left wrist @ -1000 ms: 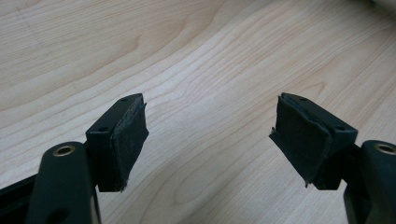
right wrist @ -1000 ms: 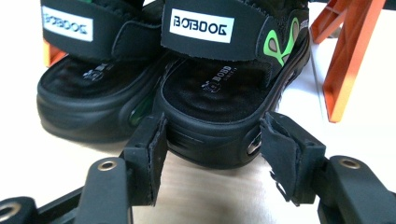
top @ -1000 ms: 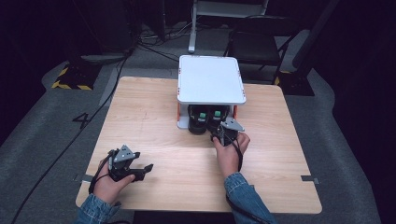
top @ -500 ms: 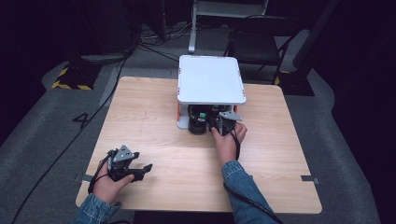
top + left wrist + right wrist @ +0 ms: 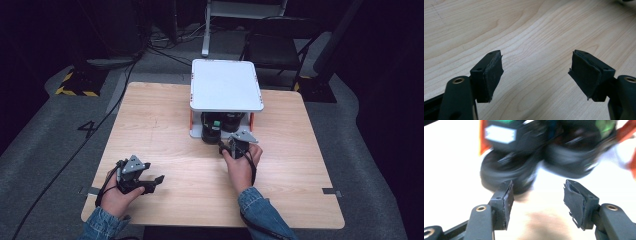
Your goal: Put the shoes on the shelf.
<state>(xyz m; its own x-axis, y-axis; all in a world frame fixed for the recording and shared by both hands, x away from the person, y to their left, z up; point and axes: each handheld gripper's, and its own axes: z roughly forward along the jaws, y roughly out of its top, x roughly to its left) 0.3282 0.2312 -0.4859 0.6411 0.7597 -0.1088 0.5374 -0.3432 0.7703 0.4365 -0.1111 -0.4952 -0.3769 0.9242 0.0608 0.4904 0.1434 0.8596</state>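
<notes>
A white two-level stand (image 5: 226, 85) with orange posts sits at the table's back middle. Under its top plate stand two black round objects with green marks, one at the left (image 5: 212, 130) and one at the right (image 5: 233, 121). My right gripper (image 5: 225, 145) is just in front of them, jaws open and empty. In the right gripper view the gripper (image 5: 537, 202) faces the left black object (image 5: 509, 173) and the right one (image 5: 574, 162), both blurred. My left gripper (image 5: 156, 182) rests near the front left, open; in its own view the gripper (image 5: 536, 75) has nothing between the jaws.
The wooden table (image 5: 165, 125) is bare to the left and right of the stand. A black chair (image 5: 272, 50) and cables (image 5: 150, 45) lie on the floor beyond the far edge.
My right gripper pushed in toward the stand, then drew back a little. The left gripper has stayed in place.
</notes>
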